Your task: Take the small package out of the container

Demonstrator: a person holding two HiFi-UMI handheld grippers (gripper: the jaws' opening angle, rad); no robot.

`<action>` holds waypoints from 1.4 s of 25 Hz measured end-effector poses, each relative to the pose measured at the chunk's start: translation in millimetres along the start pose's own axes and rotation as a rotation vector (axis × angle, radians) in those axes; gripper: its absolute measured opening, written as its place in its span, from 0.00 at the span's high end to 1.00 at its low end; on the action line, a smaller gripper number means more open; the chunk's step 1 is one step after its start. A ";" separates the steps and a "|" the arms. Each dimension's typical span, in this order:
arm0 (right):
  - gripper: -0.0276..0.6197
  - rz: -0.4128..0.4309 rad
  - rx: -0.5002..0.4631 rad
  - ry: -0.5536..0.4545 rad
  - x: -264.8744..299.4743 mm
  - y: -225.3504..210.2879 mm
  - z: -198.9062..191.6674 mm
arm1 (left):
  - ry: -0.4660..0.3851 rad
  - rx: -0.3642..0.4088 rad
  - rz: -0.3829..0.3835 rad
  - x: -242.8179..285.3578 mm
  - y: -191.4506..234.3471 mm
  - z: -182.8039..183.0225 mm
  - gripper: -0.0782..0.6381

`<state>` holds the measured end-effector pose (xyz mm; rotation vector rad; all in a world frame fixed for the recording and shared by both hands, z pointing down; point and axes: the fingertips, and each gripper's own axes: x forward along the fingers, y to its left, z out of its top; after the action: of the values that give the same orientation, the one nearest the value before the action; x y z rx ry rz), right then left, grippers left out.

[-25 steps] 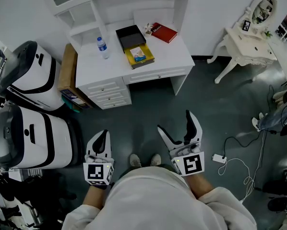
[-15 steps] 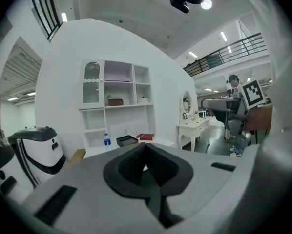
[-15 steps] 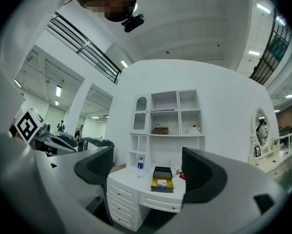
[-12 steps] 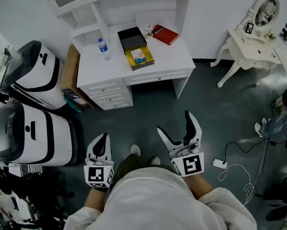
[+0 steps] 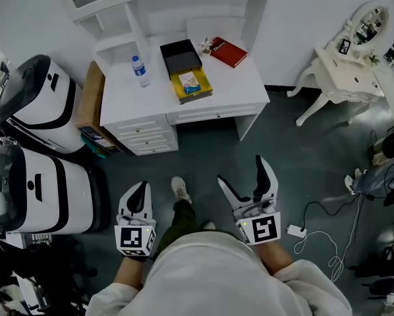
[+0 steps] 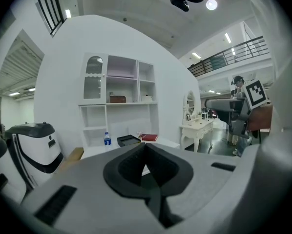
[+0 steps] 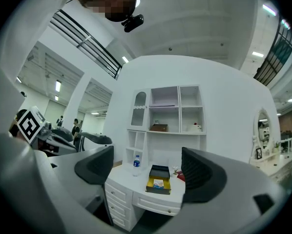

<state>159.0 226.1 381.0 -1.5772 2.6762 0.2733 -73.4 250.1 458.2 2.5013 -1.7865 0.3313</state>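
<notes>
- A white-walled room with a dark floor (image 5: 282,143): in the head view a white desk (image 5: 250,87) with shelves above it stands against the wall, well ahead of the person. Two large white machines (image 5: 32,189) flank it on the left and a dressing table (image 5: 345,71) stands to the right.
- On the desk, the yellow container (image 5: 200,91) sits at the front edge near mid-width, its top open, with the small package (image 5: 189,81) lying inside. A black box (image 5: 180,56) touches its back side, a water bottle (image 5: 139,70) stands toward the left edge and a red book (image 5: 226,47) lies near the back right corner.
- Both tools are held low and close to the body, well apart from the desk. That fits an approach on foot, judging by the shoe (image 5: 178,189) set forward.
- In the left gripper view, the left gripper (image 6: 147,155) has its jaws pressed together on nothing, with the desk far beyond them.
- In the right gripper view, the right gripper (image 7: 150,170) has its jaws spread wide and empty. They frame the distant yellow container and its package, likely readied for the pick.
- The removal looks not yet begun.
</notes>
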 end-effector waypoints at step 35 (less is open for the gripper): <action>0.31 -0.046 -0.042 0.314 404.3 -76.9 -140.0 | 0.074 -0.091 0.010 260.7 240.6 16.6 0.88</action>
<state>38.2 -183.1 464.3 -1.8305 2.8697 0.0857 -216.4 -74.5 474.6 2.3873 -1.7458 0.3301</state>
